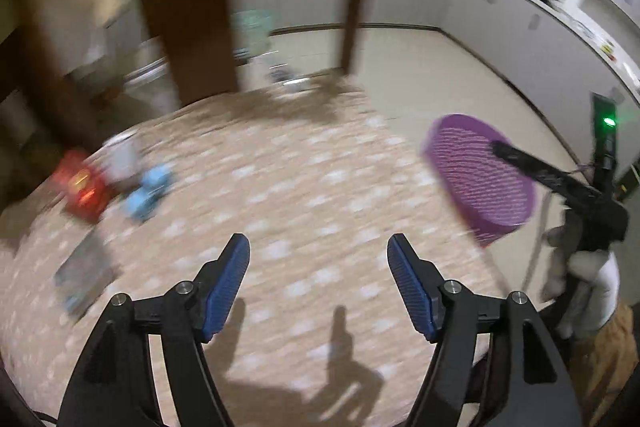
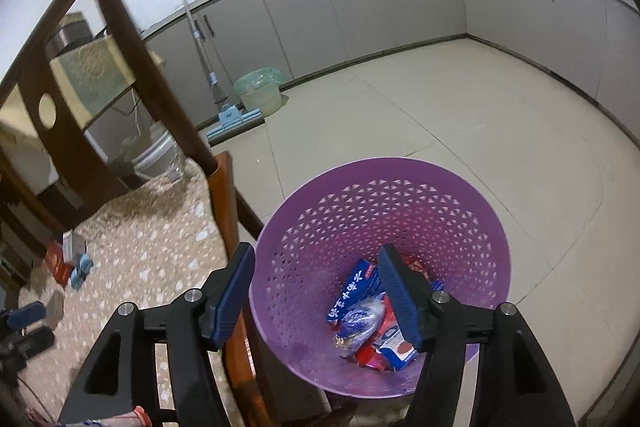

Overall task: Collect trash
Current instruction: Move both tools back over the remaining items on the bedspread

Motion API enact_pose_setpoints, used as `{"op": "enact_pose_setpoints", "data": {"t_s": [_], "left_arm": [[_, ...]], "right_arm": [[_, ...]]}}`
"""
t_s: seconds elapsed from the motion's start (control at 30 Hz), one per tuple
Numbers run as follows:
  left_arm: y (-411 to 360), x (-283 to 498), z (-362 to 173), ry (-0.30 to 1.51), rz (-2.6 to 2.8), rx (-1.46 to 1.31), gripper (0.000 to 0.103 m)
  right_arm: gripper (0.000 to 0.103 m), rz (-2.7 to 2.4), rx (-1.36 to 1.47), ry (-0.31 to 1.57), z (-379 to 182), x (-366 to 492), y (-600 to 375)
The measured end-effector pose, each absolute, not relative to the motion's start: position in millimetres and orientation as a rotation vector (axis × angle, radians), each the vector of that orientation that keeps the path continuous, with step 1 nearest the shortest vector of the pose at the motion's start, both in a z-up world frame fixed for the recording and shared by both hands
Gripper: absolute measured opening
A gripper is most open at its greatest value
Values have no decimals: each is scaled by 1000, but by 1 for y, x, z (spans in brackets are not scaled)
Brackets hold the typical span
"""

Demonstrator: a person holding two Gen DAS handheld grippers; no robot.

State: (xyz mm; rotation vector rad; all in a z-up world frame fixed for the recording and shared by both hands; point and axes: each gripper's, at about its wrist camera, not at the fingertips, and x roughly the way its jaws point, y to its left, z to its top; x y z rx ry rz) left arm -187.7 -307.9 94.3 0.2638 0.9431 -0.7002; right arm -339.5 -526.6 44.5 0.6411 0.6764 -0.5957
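My left gripper hangs open over the flower-patterned tablecloth, with nothing between its blue pads. Blurred trash lies at the table's left: a red packet, a light blue item, a white piece and a grey packet. My right gripper is open above the purple perforated basket, which stands on the floor beside the table edge. Inside the basket lie a blue packet and red and white wrappers. The basket also shows in the left wrist view, at the right.
A dark wooden chair back rises at the table's far side. A mop and a green-lined bin stand by the grey cabinets. Pale tiled floor spreads beyond the basket. The wooden table edge runs beside it.
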Motion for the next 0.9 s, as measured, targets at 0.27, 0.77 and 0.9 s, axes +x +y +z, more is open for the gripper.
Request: {"op": "enact_pose_setpoints", "data": {"t_s": [0.27,0.77,0.9], "left_arm": [[-204,-138,79,948,-501,323,76],[-177,-74,21,1018,-545,426,84],[-174,-88,23,969,-468,440,55]], "right_arm": [[71,-555,573,690,48,-325,-496],[72,-383,405,792,54,-284,-403],[72,-297,310,830,66,-251,-368]]}}
